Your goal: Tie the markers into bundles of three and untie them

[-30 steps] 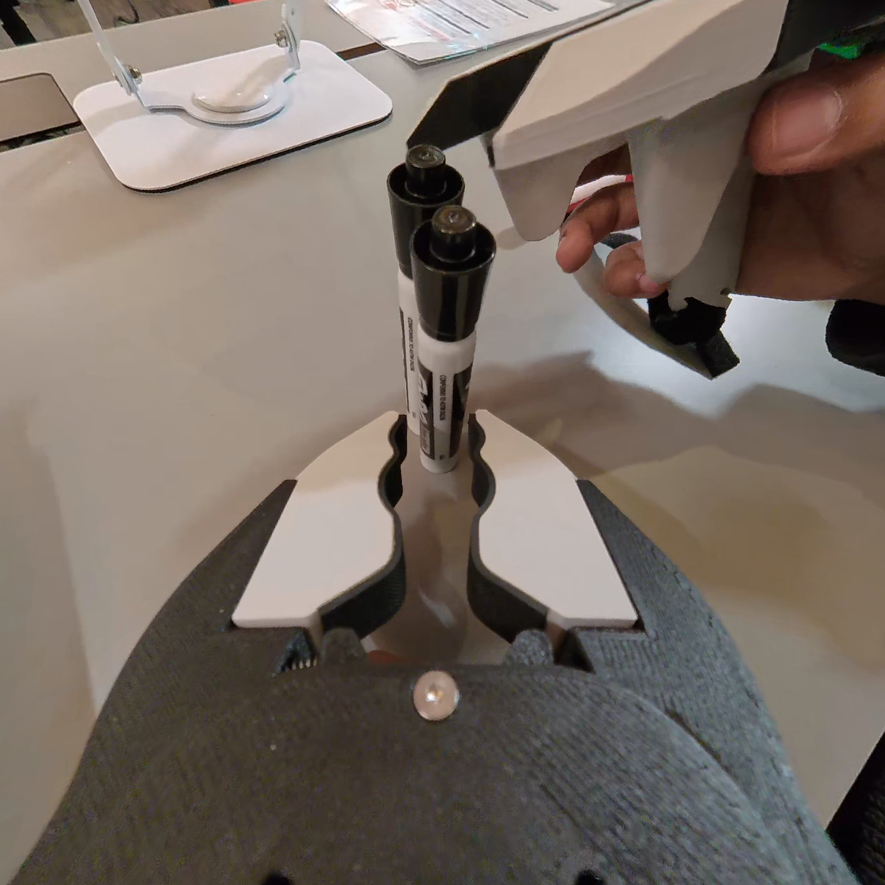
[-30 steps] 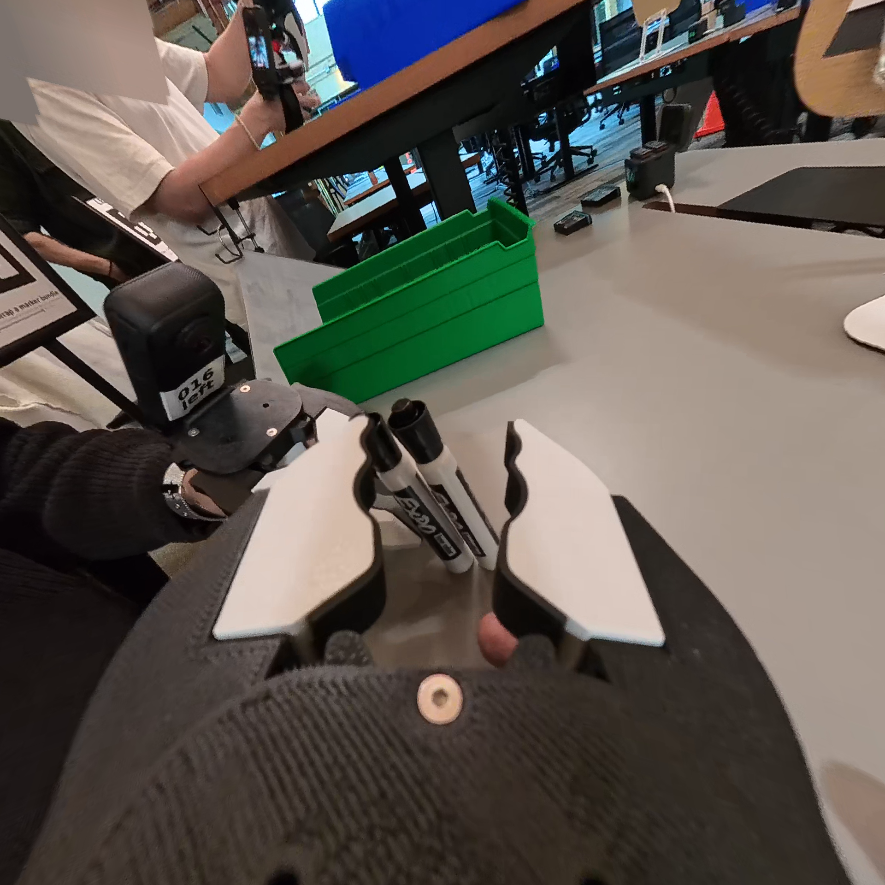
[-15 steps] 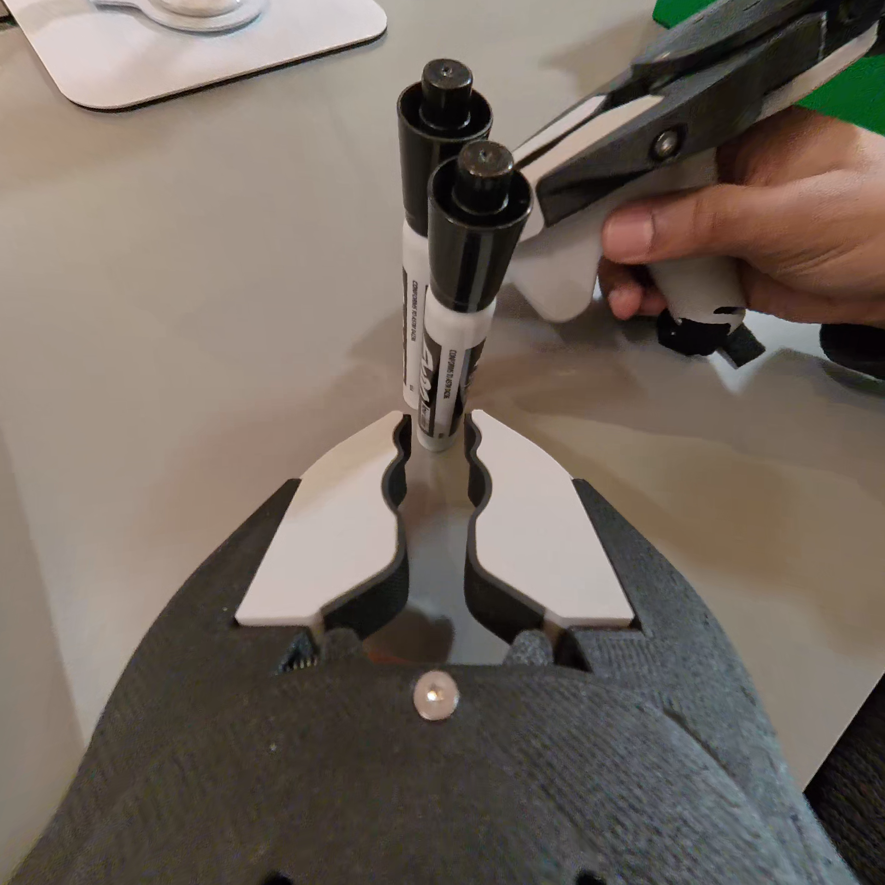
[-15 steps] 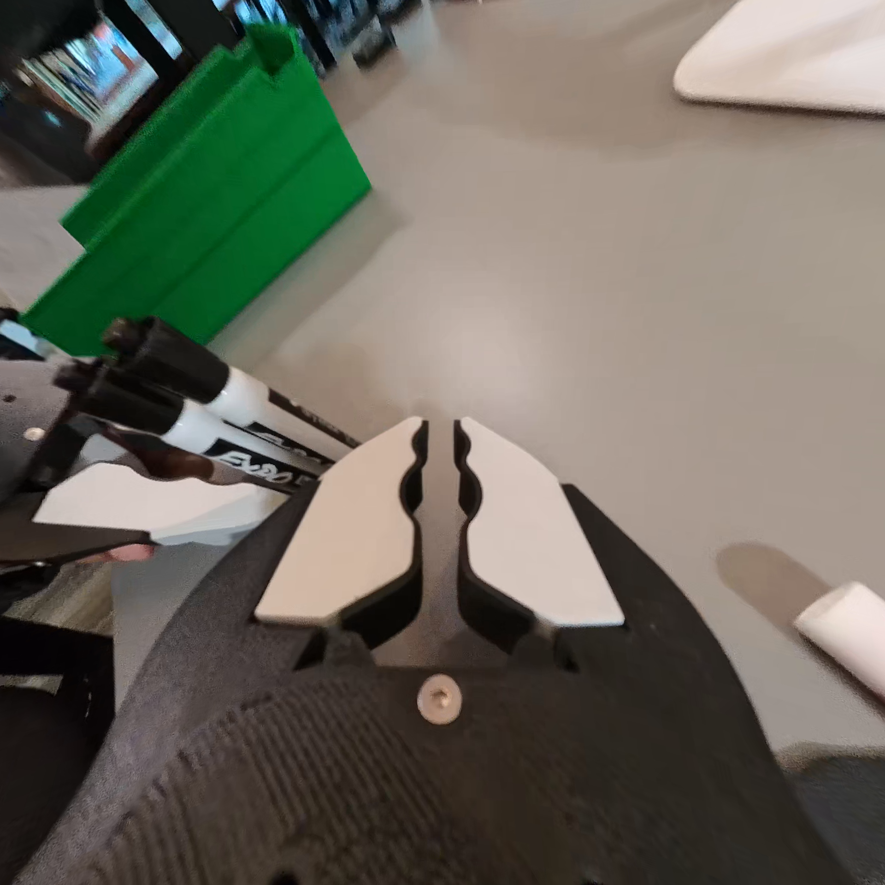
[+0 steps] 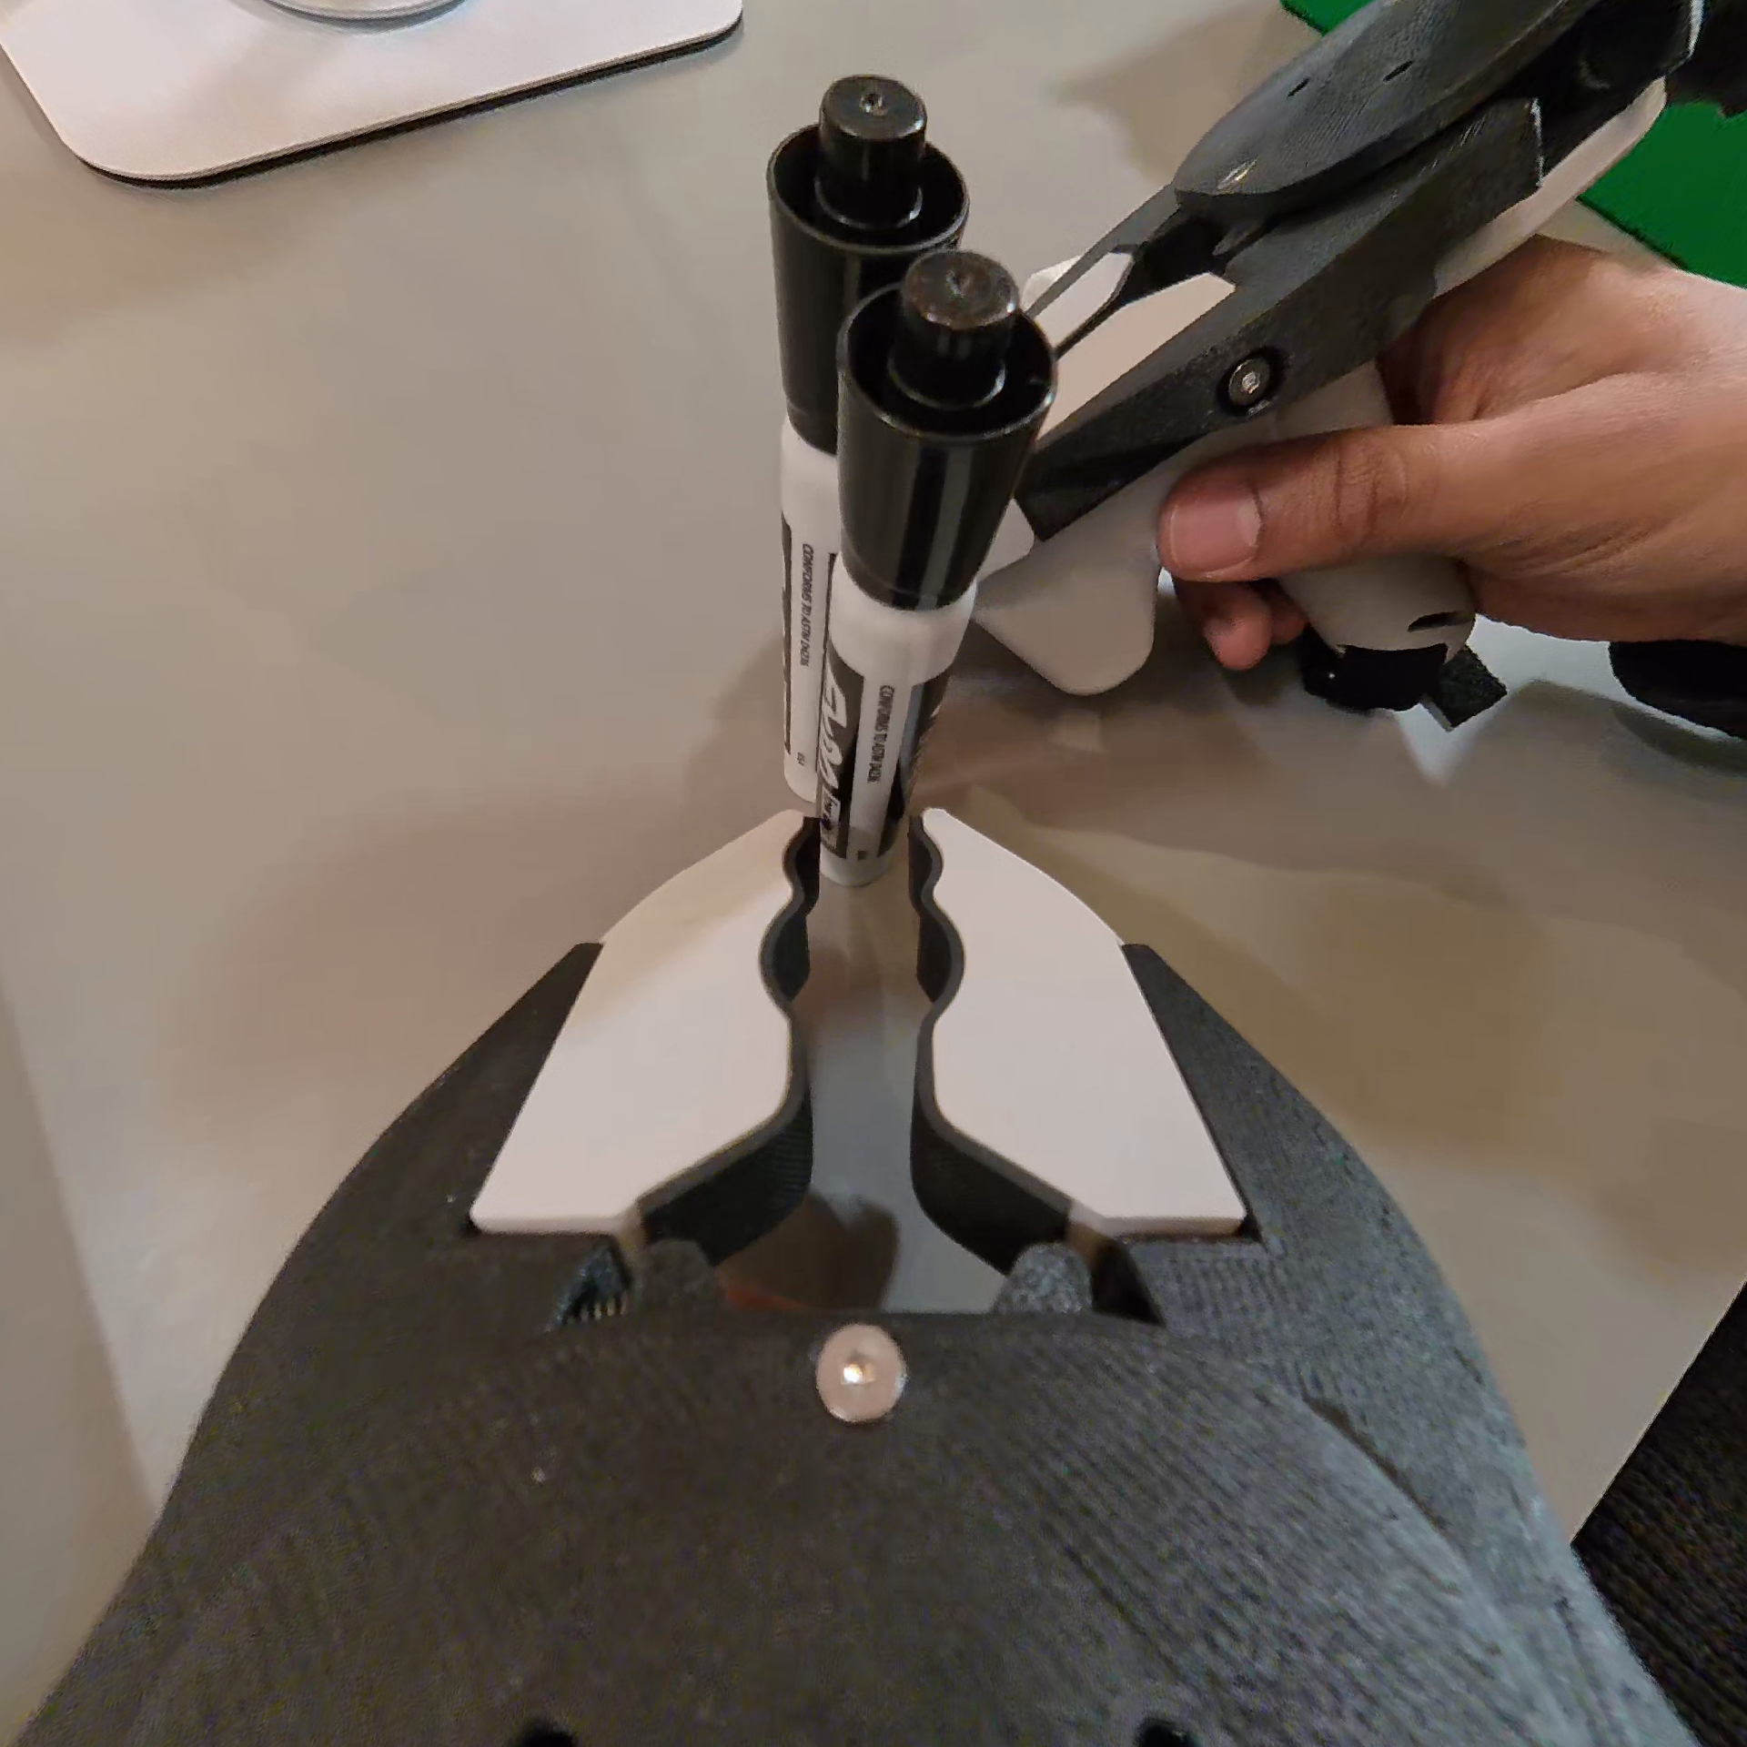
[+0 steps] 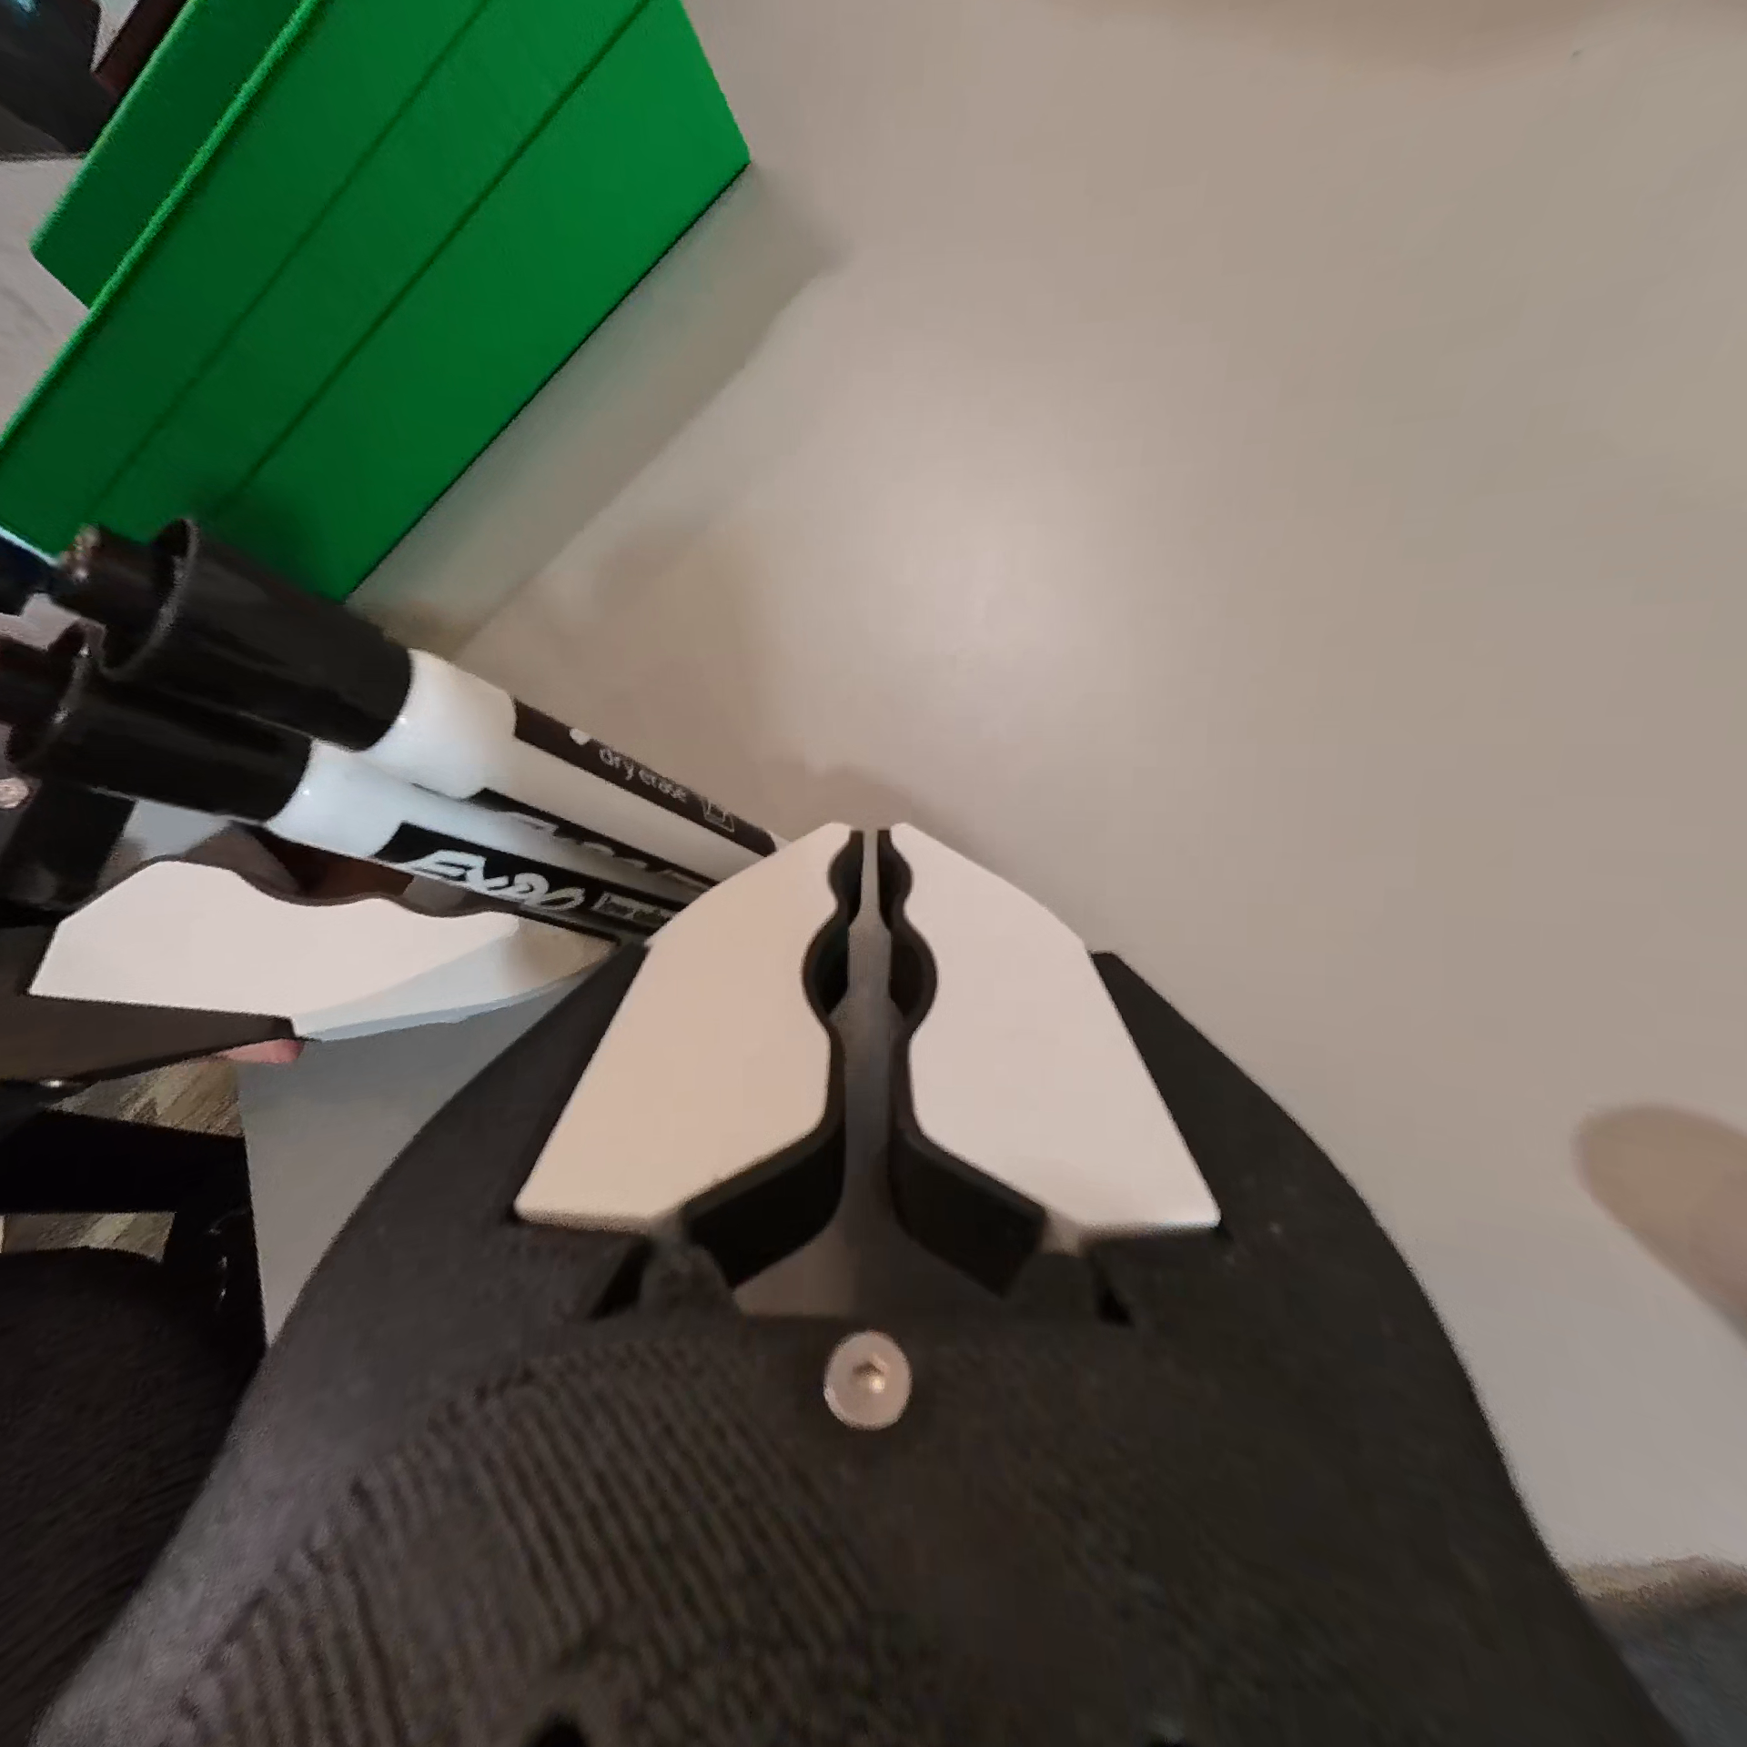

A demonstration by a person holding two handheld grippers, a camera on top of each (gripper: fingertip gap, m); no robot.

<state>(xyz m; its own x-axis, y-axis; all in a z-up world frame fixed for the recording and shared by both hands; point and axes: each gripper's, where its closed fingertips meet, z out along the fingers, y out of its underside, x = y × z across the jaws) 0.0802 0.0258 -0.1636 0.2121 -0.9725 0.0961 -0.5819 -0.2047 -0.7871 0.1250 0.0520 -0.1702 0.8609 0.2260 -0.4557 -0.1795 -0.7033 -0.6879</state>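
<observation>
Now your right gripper (image 6: 871,837), jaws together and empty, has let go and swung aside, so the two markers (image 5: 874,529) stand over the table, clamped by your left gripper (image 5: 858,837), a third wanting.

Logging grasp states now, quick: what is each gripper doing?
Left gripper: jaws closed on two black markers.
Right gripper: jaws closed, holding nothing.

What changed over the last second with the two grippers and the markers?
The right gripper drew off the markers, swung right and shut empty. The left gripper stayed clamped on their lower ends, both still upright over the table.
</observation>
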